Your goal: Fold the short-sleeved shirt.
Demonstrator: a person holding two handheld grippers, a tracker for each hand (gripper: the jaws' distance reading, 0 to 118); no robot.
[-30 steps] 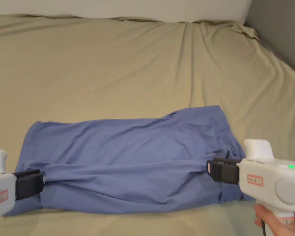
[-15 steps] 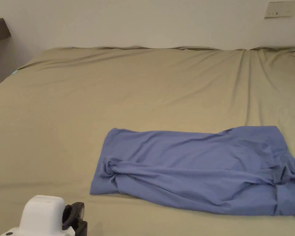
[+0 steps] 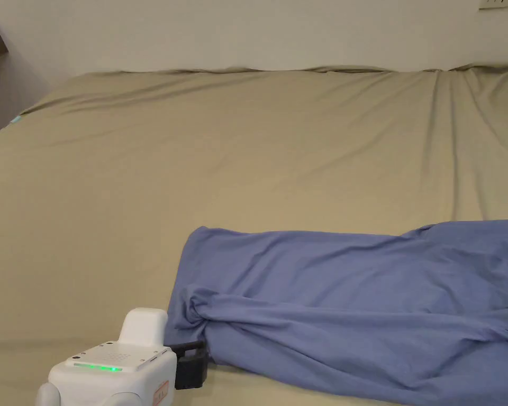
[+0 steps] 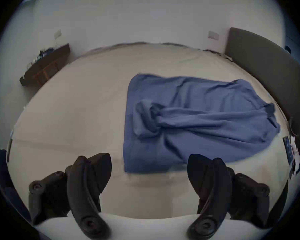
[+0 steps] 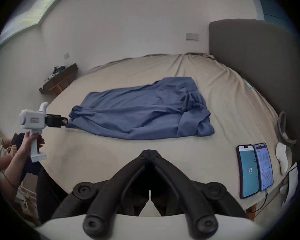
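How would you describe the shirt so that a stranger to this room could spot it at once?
Start at the wide bed under its tan sheet. On its near side lies the shirt, a long rumpled blue band. It is the sole blue cloth there, with a twisted bunch at its left end.

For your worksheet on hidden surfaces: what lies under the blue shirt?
The blue shirt lies on the tan bedsheet, which shows all around it. Whatever lies beneath its folds is covered.
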